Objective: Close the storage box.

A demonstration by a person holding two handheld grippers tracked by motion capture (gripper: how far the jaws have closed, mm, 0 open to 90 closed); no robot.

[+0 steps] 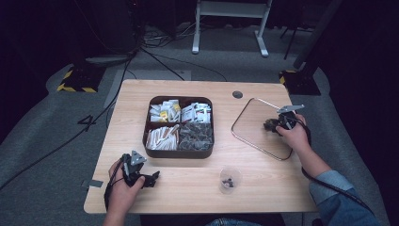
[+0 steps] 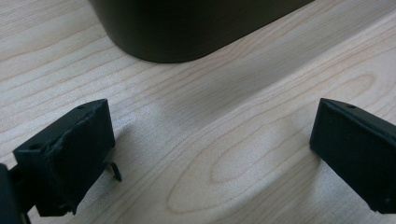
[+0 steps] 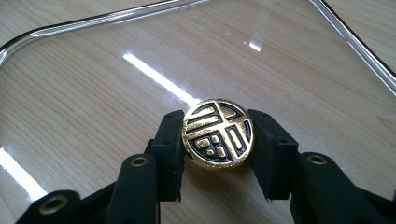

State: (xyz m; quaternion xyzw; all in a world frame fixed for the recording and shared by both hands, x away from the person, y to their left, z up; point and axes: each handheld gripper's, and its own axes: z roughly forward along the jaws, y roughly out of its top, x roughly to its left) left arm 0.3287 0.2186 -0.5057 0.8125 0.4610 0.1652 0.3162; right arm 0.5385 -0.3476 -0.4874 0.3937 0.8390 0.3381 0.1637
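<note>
Over glass lid (image 3: 116, 84) | right gripper (image 3: 218, 140) level, clamping gold knob (image 3: 218, 134) | left gripper (image 2: 210, 154) released

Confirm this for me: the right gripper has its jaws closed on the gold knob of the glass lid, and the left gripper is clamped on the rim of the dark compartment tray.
The left gripper is not clamped on anything. The left gripper view shows its jaws wide apart over bare table, with the dark compartment tray ahead and untouched. The rest stands: in the right gripper view the right gripper grips the gold knob of the glass lid.
</note>
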